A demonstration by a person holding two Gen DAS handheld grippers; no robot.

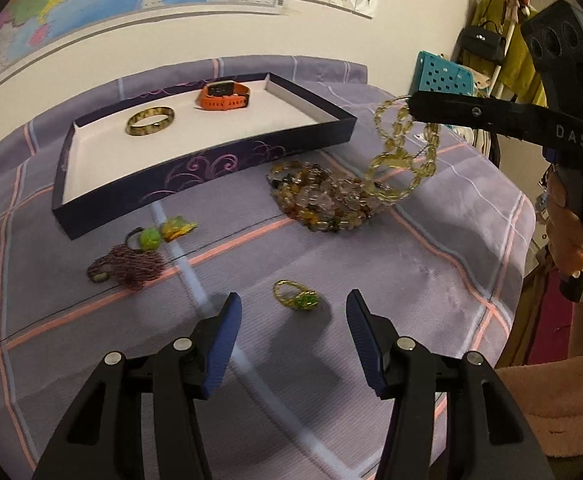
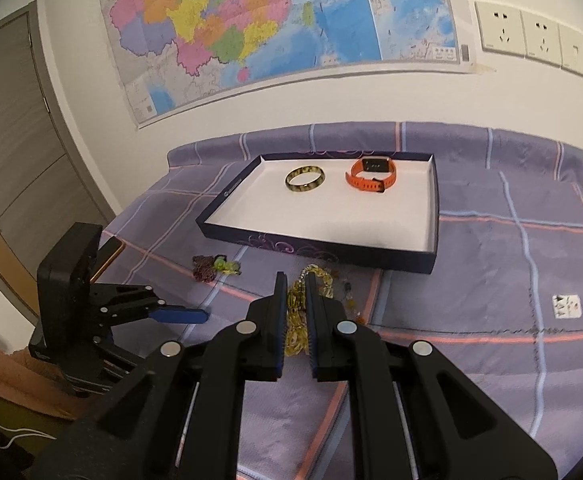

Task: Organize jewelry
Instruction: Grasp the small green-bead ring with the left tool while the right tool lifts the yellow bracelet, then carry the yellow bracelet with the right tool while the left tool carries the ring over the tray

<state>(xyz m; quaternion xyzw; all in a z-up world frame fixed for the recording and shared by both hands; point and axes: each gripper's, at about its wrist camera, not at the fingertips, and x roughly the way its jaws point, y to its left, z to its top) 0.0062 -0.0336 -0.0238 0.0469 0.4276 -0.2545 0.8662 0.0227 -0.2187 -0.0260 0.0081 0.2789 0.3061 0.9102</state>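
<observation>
A dark purple tray (image 1: pixel 195 176) with a white floor holds a green-gold bangle (image 1: pixel 150 120) and an orange watch (image 1: pixel 223 95); the tray (image 2: pixel 331 246), bangle (image 2: pixel 305 179) and watch (image 2: pixel 371 176) also show in the right wrist view. My right gripper (image 2: pixel 294 280) is shut on a yellow bead necklace (image 2: pixel 296 320) and holds it above the cloth; from the left view the necklace (image 1: pixel 401 160) hangs from the right gripper (image 1: pixel 415 106) over a heap of mixed bead bracelets (image 1: pixel 323 196). My left gripper (image 1: pixel 293 304) is open above a small green-gold ring (image 1: pixel 297 296).
A purple braided cord (image 1: pixel 127 266) with green and yellow charms (image 1: pixel 167 232) lies near the tray's front corner. The table has a purple checked cloth (image 1: pixel 411 280). A teal basket (image 1: pixel 445 76) and hanging bags stand at the right. A door (image 2: pixel 11 140) is at the left.
</observation>
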